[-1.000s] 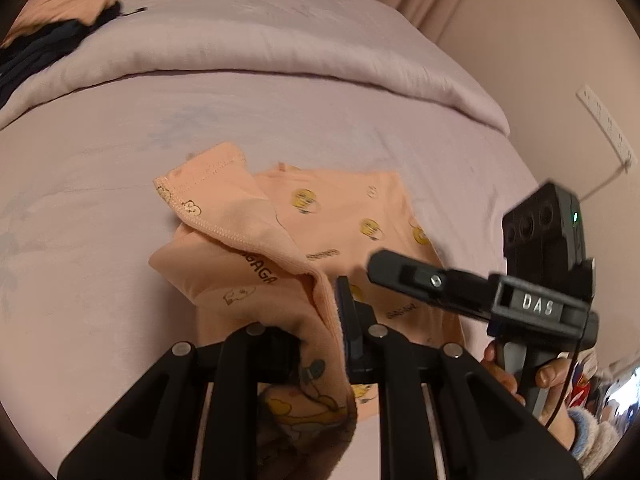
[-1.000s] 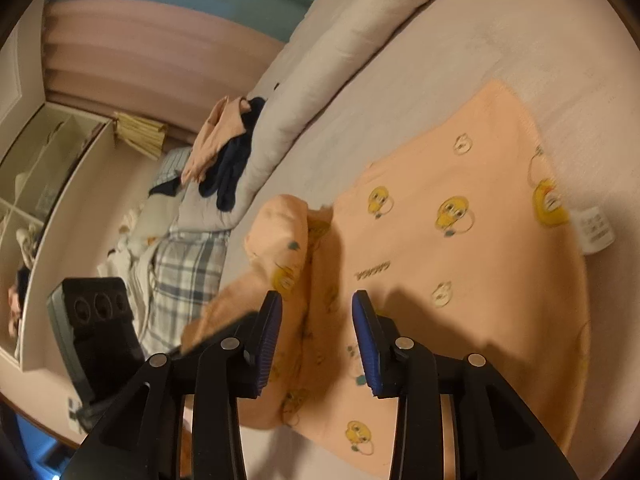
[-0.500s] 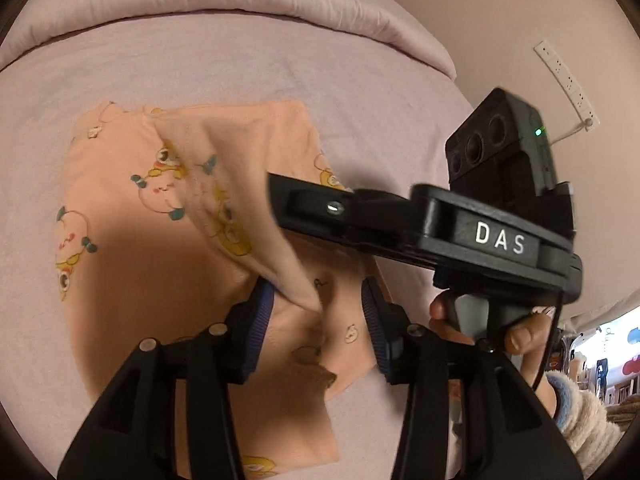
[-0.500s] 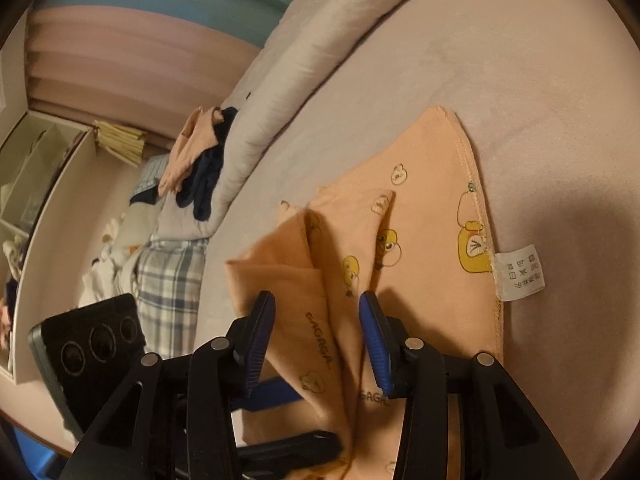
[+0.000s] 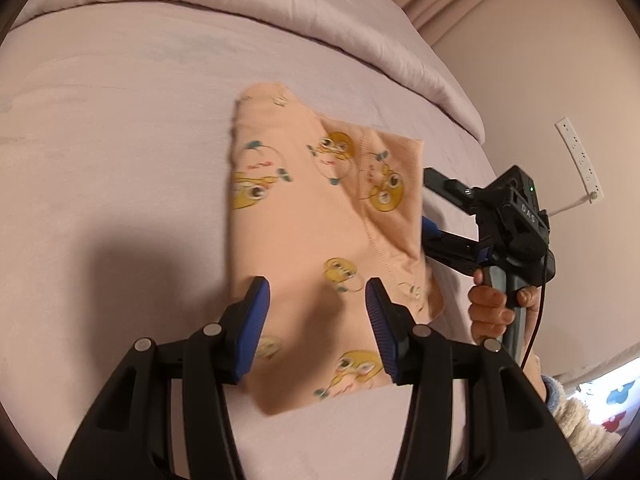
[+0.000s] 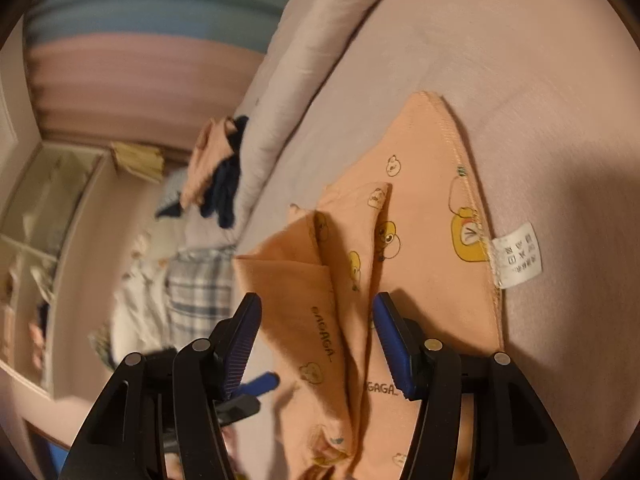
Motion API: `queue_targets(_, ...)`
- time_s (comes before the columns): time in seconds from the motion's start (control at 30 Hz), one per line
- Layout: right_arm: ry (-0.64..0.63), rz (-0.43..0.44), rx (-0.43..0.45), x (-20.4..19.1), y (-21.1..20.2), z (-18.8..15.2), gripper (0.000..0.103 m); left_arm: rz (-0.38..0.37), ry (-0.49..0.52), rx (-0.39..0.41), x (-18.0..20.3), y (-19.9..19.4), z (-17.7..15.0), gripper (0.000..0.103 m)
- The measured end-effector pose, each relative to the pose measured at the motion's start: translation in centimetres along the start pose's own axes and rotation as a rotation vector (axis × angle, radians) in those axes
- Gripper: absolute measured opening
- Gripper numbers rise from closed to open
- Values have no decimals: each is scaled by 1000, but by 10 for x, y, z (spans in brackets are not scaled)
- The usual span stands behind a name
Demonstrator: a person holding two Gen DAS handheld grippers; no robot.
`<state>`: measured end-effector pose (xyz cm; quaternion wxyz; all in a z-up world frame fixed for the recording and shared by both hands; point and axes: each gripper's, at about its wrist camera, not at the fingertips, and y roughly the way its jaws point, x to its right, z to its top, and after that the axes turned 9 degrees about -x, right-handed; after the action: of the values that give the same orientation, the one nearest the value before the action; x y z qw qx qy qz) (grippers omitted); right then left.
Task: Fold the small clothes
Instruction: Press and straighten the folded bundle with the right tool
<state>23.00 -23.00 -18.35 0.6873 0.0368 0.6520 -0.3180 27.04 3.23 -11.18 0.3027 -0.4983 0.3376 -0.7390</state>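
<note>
A small peach garment (image 5: 316, 232) printed with yellow cartoon faces lies folded on the pink bed sheet (image 5: 120, 152). My left gripper (image 5: 318, 304) is open and empty just above its near part. My right gripper (image 5: 430, 208) shows at the garment's right edge in the left wrist view, jaws apart. In the right wrist view the right gripper (image 6: 316, 332) is open over the folded layers of the garment (image 6: 424, 240), holding nothing. A white care label (image 6: 516, 254) sticks out from the hem.
A rolled pink duvet (image 5: 240, 12) runs along the bed's far side. A heap of peach and navy clothes (image 6: 218, 168) and a plaid cloth (image 6: 200, 284) lie beyond it. A wall with a power strip (image 5: 578, 160) stands to the right.
The left gripper carried the lifted flap over the garment, let it go and opened wide. The garment now lies folded flat. The right gripper stayed open beside it.
</note>
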Motion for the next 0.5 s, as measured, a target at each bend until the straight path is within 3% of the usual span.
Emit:
queue_targets(0.1,45,68,16,8,-3,-2,61,39,-1,23,1,-7,-11,50)
queue_targets(0.2,51,58,23,8,-3,-6,62,56,-1,37,2,-9,-18,50)
queue_targets(0.37,-60,-195,-35,-20,16,-7,62,90,22,55,7,-13,-28,50)
queue_targets(0.5,-164,-348,-54,-42,36,-6,61,86,16,62,1,-18,-34,50)
